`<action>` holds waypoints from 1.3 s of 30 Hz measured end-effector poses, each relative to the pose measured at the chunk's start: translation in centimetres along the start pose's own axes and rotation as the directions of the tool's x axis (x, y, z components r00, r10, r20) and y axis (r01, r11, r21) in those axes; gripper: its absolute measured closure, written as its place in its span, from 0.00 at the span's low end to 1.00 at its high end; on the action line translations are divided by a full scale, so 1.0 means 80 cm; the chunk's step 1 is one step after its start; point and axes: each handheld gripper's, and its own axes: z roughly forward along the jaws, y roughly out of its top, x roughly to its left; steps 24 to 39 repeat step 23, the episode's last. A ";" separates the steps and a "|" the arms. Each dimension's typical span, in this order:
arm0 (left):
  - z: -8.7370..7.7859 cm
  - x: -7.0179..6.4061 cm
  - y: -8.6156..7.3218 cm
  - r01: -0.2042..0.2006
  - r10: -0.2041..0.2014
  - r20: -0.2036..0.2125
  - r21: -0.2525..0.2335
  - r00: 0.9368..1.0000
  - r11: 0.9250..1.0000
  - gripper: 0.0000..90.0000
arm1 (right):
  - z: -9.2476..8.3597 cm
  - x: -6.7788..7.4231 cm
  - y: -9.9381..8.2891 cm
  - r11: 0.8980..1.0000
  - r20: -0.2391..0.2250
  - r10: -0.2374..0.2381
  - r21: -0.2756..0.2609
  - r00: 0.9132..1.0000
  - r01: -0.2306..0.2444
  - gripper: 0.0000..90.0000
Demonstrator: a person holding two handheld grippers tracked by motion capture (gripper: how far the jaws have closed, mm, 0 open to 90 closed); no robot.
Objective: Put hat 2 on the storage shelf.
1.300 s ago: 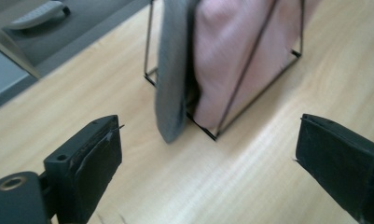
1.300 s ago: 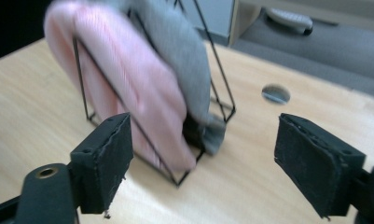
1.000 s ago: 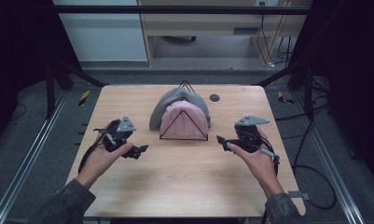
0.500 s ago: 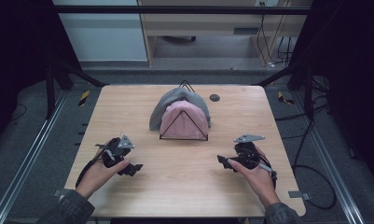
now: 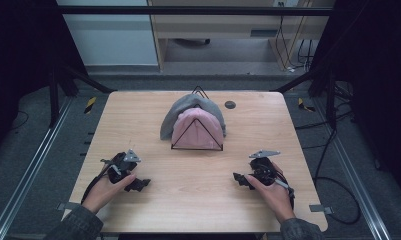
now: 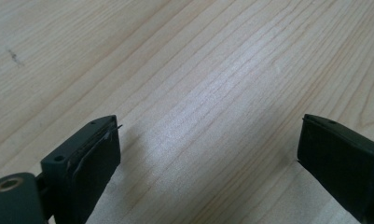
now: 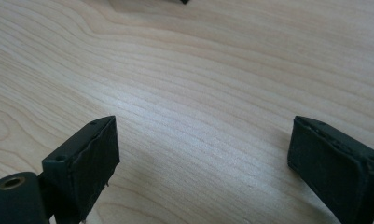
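Two handheld grippers sit low over our wooden table [image 5: 198,200], the left gripper [image 5: 138,184] and the right gripper [image 5: 240,179] both with jaws spread wide apart and nothing between them. Well beyond them, at the table's middle, pink [image 5: 198,127] and grey [image 5: 180,112] caps lie on a black wire stand [image 5: 196,148].

A pale wooden table [image 5: 198,200] with fine straight grain is showing a soft satin sheen beneath both sets of jaws, which are standing wide apart. The left gripper [image 6: 208,154] and right gripper [image 7: 201,154] are looking like matt black plastic with slightly rough rubbery pads. Beyond and between them, soft grey cloth [image 5: 180,110] and pink cloth [image 5: 200,125] are draping over a thin black wire frame [image 5: 197,148].
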 end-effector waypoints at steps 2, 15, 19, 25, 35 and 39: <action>0.001 0.000 -0.001 -0.007 0.007 -0.007 0.012 1.000 1.000 0.06 | 0.001 0.002 -0.001 1.000 0.003 -0.006 -0.006 1.000 0.006 0.09; 0.004 -0.016 -0.009 -0.010 0.010 0.032 0.009 0.999 1.000 0.00 | 0.011 0.027 -0.016 0.989 0.053 -0.144 -0.038 0.988 0.146 0.00; 0.004 -0.016 -0.010 -0.010 0.010 0.035 0.005 0.999 1.000 0.00 | 0.011 0.027 -0.019 0.987 0.051 -0.146 -0.060 0.988 0.149 0.00; 0.004 -0.015 -0.010 -0.017 0.017 0.037 -0.003 0.999 1.000 0.00 | 0.011 0.027 -0.019 0.987 0.051 -0.147 -0.061 0.988 0.150 0.00; 0.004 -0.015 -0.010 -0.017 0.017 0.037 -0.003 0.999 1.000 0.00 | 0.011 0.027 -0.019 0.987 0.051 -0.147 -0.061 0.988 0.150 0.00; 0.004 -0.015 -0.010 -0.017 0.017 0.037 -0.003 0.999 1.000 0.00 | 0.011 0.027 -0.019 0.987 0.051 -0.147 -0.061 0.988 0.150 0.00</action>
